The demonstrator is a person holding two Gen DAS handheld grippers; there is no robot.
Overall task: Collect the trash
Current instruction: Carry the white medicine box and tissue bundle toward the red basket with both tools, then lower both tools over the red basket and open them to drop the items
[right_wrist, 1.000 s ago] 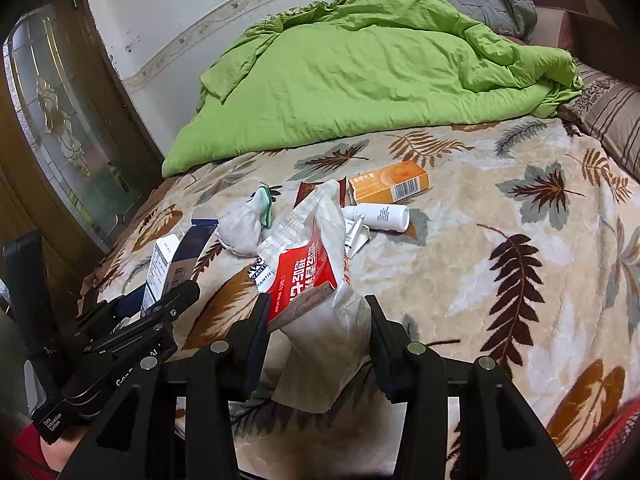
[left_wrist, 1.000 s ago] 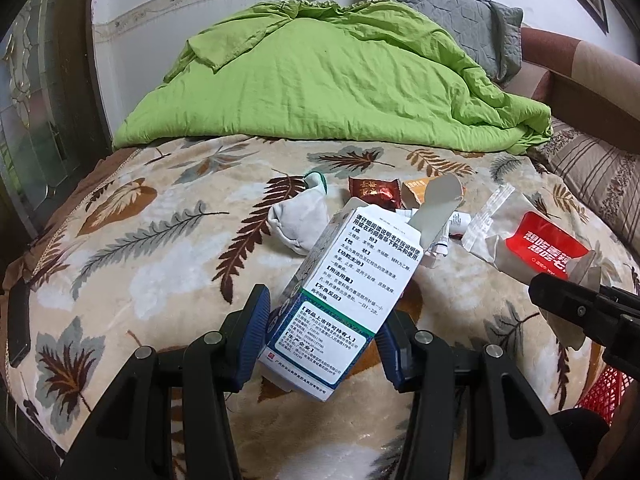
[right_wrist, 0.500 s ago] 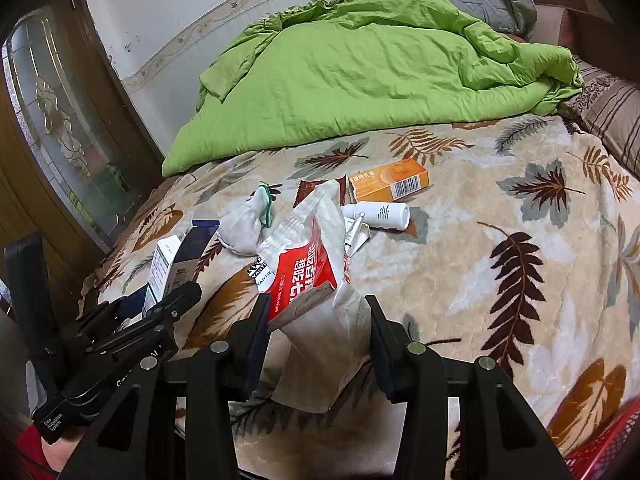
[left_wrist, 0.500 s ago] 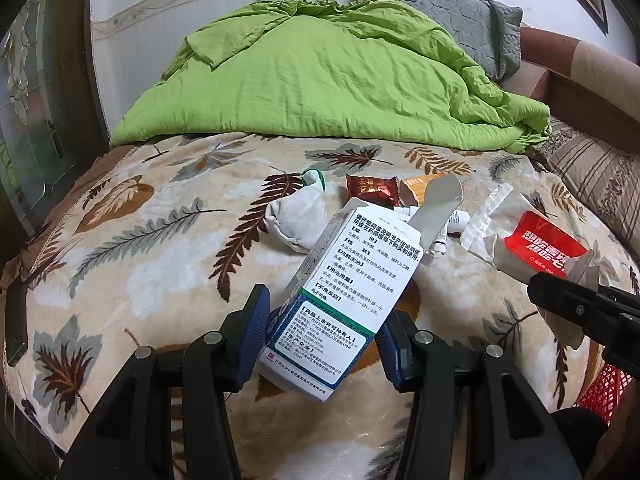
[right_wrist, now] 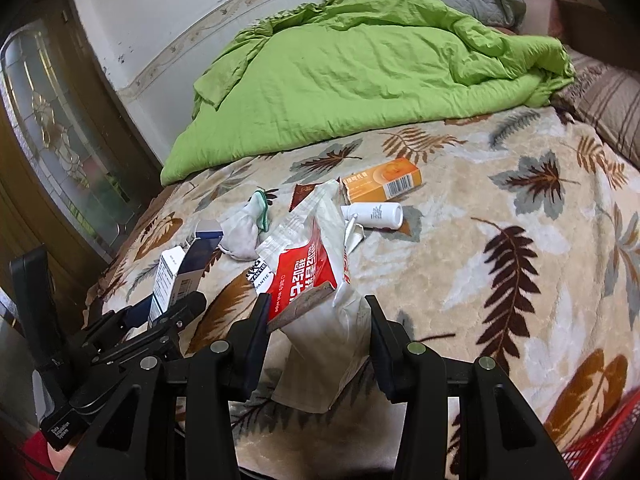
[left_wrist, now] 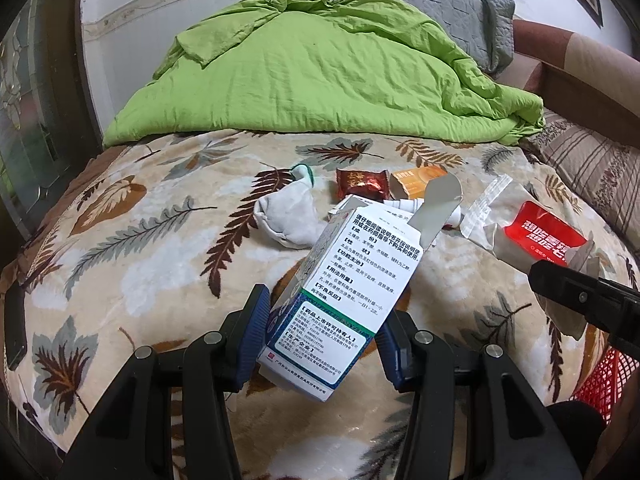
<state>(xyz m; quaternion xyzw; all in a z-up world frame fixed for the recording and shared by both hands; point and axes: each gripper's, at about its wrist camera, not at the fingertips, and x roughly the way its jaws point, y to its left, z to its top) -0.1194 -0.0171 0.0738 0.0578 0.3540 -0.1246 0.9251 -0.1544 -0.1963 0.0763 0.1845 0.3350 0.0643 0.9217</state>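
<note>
My left gripper (left_wrist: 320, 332) is shut on a white and blue medicine box (left_wrist: 348, 292) with its top flap open, held above the bed. My right gripper (right_wrist: 318, 320) is shut on a white and red snack bag (right_wrist: 316, 280), also seen in the left wrist view (left_wrist: 532, 232). The medicine box shows in the right wrist view (right_wrist: 176, 276). On the leaf-print blanket lie a grey sock (left_wrist: 288, 216), a dark red wrapper (left_wrist: 360, 182), an orange box (right_wrist: 384, 180) and a white tube (right_wrist: 376, 216).
A green duvet (left_wrist: 320, 80) is heaped at the back of the bed, with a grey pillow (left_wrist: 440, 12) behind it. A red mesh basket (left_wrist: 600, 380) sits at the lower right, off the bed's edge. A dark phone (left_wrist: 14, 324) lies at the left edge.
Both views have shifted slightly; the grippers keep hold of the box and the bag. Nothing on the bed has moved.
</note>
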